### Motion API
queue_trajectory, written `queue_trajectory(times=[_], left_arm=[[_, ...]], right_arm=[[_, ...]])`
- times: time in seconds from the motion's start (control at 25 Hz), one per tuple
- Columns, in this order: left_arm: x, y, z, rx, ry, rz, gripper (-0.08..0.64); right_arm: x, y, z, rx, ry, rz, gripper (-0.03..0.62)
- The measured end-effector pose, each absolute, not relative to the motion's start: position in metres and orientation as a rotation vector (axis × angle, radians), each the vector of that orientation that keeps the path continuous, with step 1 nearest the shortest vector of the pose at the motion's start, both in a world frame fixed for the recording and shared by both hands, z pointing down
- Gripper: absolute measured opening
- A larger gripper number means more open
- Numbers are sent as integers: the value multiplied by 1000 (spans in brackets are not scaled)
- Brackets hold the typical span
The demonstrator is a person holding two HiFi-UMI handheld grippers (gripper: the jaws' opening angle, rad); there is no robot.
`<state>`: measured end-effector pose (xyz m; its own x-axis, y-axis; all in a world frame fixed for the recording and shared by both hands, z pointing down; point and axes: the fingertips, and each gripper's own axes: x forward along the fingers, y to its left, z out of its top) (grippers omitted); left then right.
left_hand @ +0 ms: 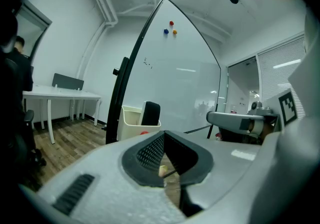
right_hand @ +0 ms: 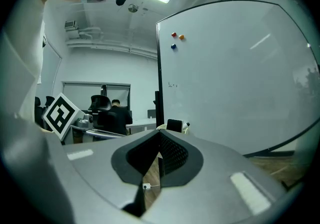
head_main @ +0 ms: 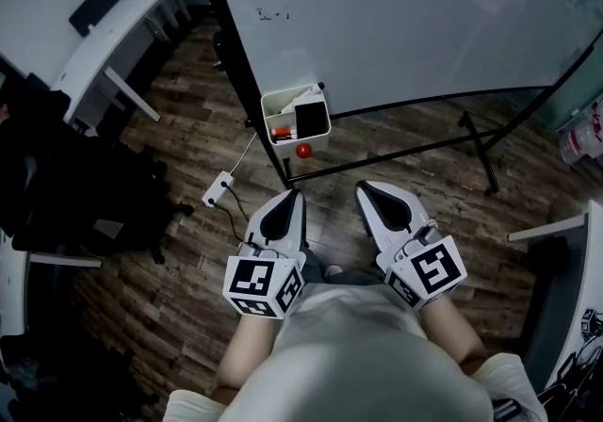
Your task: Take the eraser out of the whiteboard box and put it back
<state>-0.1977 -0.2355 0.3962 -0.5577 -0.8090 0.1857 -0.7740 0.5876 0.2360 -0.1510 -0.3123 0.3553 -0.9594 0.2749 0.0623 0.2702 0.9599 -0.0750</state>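
Note:
A white whiteboard box [head_main: 279,105] hangs at the lower left corner of the whiteboard [head_main: 396,15]. The eraser [head_main: 309,115], black with a white back, stands upright in it, beside a red item [head_main: 282,133]. The left gripper view shows the eraser [left_hand: 150,113] poking out of the box [left_hand: 131,122]. My left gripper [head_main: 294,194] and right gripper [head_main: 363,187] are both shut and hold nothing. They point toward the box from a short way in front of it and touch nothing. In the right gripper view the eraser [right_hand: 175,125] lies just beyond the shut gripper [right_hand: 159,133].
The whiteboard's black stand legs [head_main: 480,152] spread over the wooden floor. A red ball [head_main: 302,150] sits below the box. A white power strip [head_main: 218,188] with its cable lies at the left. A white desk [head_main: 122,29] and a black chair [head_main: 66,189] stand further left.

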Motion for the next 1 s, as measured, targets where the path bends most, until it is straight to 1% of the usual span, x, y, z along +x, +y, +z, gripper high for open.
queue_trajectory(times=[0.32, 1.0], left_arm=[[-188, -237, 400, 1295, -2548, -170, 3], [-193, -230, 401, 1289, -2549, -168, 3]], right_arm=[[-141, -318, 359, -388, -3052, 106, 2], [-148, -312, 361, -376, -3054, 118, 0]])
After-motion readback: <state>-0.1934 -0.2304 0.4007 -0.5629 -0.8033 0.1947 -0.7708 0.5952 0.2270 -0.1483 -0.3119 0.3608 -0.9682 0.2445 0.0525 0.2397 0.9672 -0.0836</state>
